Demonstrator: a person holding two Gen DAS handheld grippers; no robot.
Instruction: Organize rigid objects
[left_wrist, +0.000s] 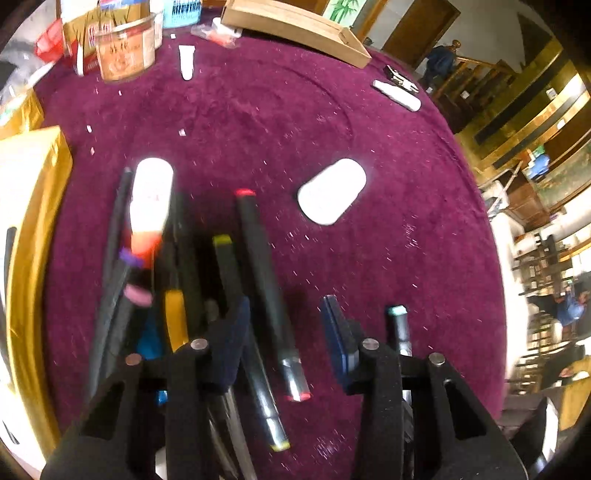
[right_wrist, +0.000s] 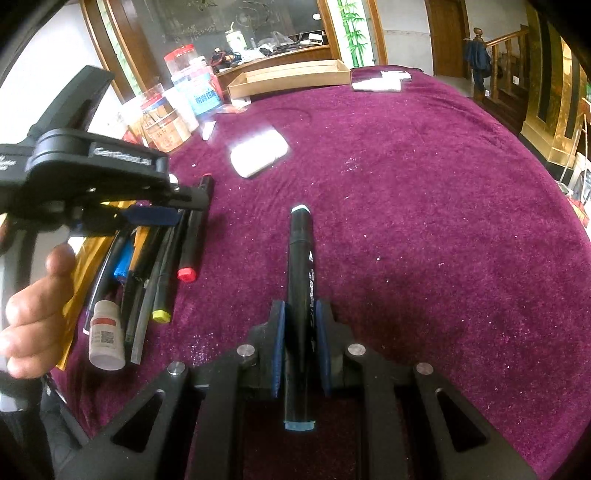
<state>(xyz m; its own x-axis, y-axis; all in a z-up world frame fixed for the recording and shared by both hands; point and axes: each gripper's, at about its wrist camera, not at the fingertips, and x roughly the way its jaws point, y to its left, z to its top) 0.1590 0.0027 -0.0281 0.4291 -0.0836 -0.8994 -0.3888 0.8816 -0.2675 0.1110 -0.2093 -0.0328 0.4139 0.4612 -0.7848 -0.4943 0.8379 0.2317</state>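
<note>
Your right gripper (right_wrist: 300, 332) clamps a black teal-capped marker (right_wrist: 300, 280) above the purple tablecloth (right_wrist: 424, 240), which only its own camera shows, while your left gripper (left_wrist: 286, 332) hangs part-open and empty over the marker pile (left_wrist: 207, 280) beside a white bottle (left_wrist: 151, 195).

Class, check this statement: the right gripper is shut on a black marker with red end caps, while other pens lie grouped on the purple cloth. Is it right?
Not quite. The black marker in the right gripper has pale blue-green end caps, not red, as the right wrist view shows. The rest holds: the other pens lie grouped on the purple cloth.
</note>
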